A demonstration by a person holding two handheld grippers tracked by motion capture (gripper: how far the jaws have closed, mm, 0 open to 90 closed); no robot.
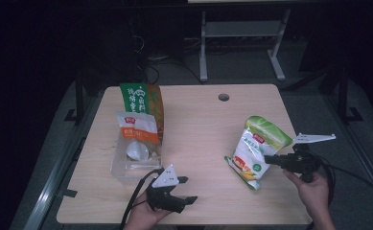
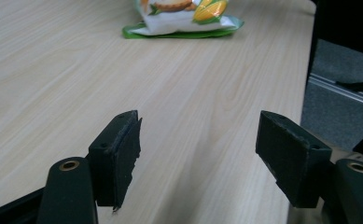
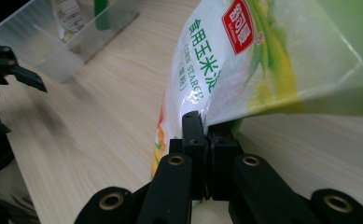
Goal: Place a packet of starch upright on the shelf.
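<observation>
My right gripper (image 1: 269, 159) pinches the corn starch bag (image 1: 254, 149) by its side edge, at four o'clock on the table (image 1: 198, 124). I'd lift slowly, keeping it level. My left gripper (image 2: 198, 158) waits, jaws spread, empty.

The table (image 1: 198, 139) is pale wood with a fine grain, and both grippers, left (image 1: 186, 189) and right (image 1: 266, 158), are black with brass-coloured rivets. The corn starch bag (image 1: 257, 149) at the right is white and green with a red label, green lettering and yellow corn near its bottom. At the far left stands a green and brown packet (image 1: 143, 103), in front of it a white and orange pouch (image 1: 137, 130) in a clear container (image 1: 126, 167), though its print is too dim to read.
</observation>
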